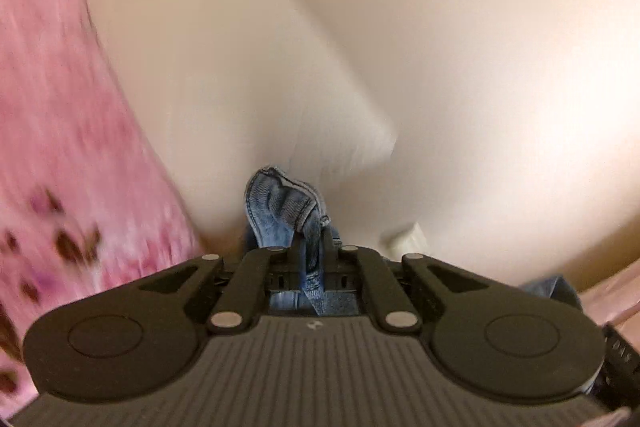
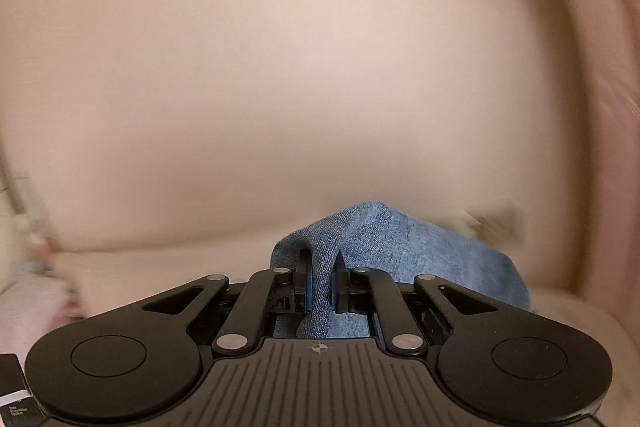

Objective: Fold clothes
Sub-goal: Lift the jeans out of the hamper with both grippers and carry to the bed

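Observation:
A blue denim garment (image 1: 280, 203) is pinched in my left gripper (image 1: 313, 239), whose black fingers are shut on a bunched hem or seam that sticks up past the tips. More denim (image 1: 552, 291) hangs at the lower right of that view. In the right wrist view my right gripper (image 2: 322, 263) is shut on a fold of the same light blue denim (image 2: 420, 255), which spreads to the right of the fingers. Both views are motion-blurred and point up at pale walls, so the rest of the garment is hidden.
A pink flowered fabric (image 1: 60, 147) fills the left side of the left wrist view. Cream walls (image 1: 440, 47) meeting at a corner lie behind. A pink curtain-like strip (image 2: 600, 27) runs down the right of the right wrist view.

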Demonstrator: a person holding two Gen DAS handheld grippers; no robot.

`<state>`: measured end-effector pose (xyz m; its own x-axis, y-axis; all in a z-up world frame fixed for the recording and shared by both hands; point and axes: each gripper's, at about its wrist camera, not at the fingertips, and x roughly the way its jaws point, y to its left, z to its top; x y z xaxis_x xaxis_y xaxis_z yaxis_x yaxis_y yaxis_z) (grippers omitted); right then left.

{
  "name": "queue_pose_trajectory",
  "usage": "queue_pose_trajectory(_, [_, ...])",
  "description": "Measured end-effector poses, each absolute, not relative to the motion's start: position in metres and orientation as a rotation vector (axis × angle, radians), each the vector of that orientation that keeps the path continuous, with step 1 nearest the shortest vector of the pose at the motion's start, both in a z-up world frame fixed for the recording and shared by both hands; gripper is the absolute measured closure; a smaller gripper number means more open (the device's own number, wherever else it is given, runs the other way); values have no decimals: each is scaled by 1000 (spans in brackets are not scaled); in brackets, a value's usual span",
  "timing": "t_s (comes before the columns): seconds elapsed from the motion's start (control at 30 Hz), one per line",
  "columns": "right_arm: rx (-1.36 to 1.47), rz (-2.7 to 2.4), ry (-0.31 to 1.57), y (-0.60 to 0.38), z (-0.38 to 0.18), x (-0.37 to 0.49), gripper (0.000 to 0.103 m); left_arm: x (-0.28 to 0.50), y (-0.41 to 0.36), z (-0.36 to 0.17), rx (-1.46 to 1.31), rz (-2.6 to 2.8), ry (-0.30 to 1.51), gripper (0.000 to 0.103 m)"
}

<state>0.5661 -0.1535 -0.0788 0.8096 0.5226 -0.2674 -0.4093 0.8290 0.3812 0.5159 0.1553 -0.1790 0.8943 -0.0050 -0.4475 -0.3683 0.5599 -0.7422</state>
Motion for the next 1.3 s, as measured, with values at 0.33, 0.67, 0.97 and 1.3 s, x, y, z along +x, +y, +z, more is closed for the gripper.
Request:
queue_pose_trajectory(0.33, [414, 1048, 217, -33, 5, 415, 96, 256, 254, -39, -821, 564, -83, 100])
queue_pose_trajectory(0.67, [547, 1579, 134, 88, 71, 217, 96, -50, 276, 105, -510, 923, -216, 100])
queue_pose_trajectory(0.97, [667, 1808, 104, 135, 127, 88, 96, -160, 292, 218, -282, 1063, -233, 100])
queue_pose_trajectory(1.3, [-290, 1836, 657, 157, 34, 45, 71, -119, 345, 79, -562, 924, 393, 97])
